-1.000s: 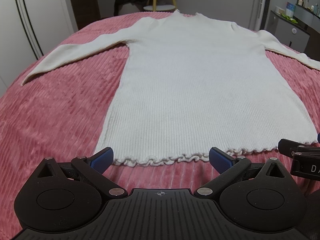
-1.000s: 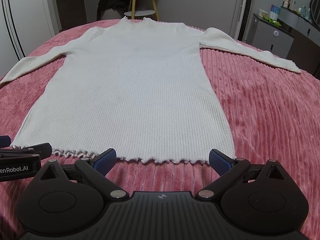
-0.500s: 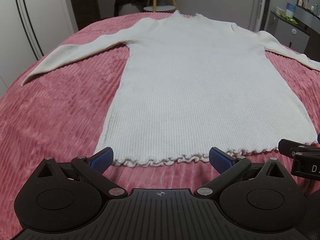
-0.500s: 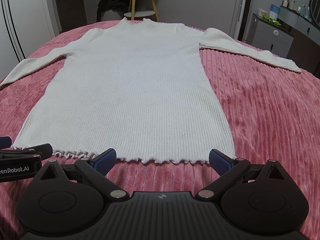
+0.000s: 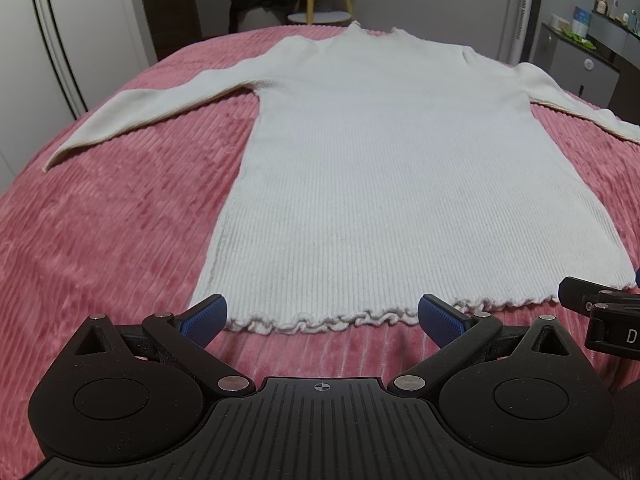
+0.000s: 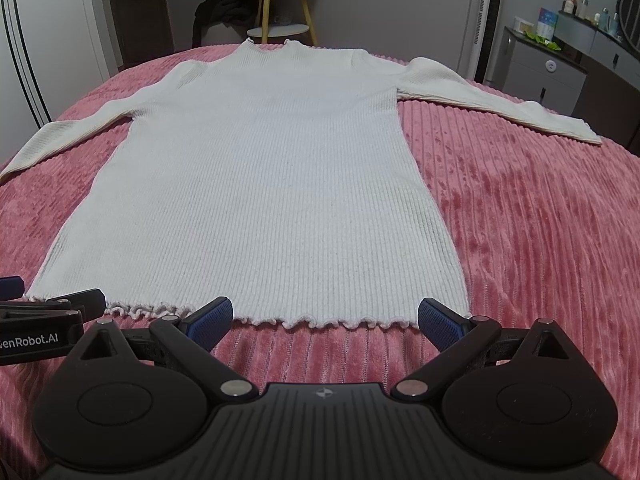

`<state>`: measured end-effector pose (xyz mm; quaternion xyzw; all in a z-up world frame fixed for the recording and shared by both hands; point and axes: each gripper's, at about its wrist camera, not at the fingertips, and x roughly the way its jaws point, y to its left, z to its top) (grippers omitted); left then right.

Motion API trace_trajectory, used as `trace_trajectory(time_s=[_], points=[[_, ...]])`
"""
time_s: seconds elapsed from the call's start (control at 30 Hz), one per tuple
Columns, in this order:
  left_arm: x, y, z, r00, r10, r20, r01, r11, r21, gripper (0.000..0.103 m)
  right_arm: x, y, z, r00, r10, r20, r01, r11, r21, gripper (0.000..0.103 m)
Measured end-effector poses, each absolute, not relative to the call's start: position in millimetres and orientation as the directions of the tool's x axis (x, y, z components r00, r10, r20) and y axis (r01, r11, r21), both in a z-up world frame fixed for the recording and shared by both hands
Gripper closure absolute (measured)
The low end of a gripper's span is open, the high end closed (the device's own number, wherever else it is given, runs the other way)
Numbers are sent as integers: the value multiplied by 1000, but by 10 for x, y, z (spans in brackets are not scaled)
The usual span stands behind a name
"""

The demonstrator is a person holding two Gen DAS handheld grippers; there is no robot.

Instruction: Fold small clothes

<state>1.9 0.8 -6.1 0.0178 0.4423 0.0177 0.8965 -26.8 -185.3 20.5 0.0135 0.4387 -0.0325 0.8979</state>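
A white ribbed long-sleeved top (image 5: 384, 168) (image 6: 256, 184) lies flat on the pink bedspread, collar at the far end, both sleeves spread out sideways, ruffled hem nearest me. My left gripper (image 5: 322, 316) hovers open just short of the hem's left half, blue pads wide apart with nothing between them. My right gripper (image 6: 325, 316) is open the same way in front of the hem's right half. Each gripper's side shows at the edge of the other's view.
The pink corduroy bedspread (image 5: 100, 220) (image 6: 540, 220) stretches on both sides of the top. Beyond the bed stand a small round table with yellow legs (image 6: 280, 30), dark clothing (image 6: 216, 12) beside it, and a grey dresser (image 6: 560, 64) at the right.
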Motion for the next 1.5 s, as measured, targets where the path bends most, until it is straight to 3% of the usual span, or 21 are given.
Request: trace_trajectory(time_s=[1.5], points=[[34,49,-62,612,49,-790,-21,999,45,0,-302,-1878,246,626,-39,-779,80,997,15,4]])
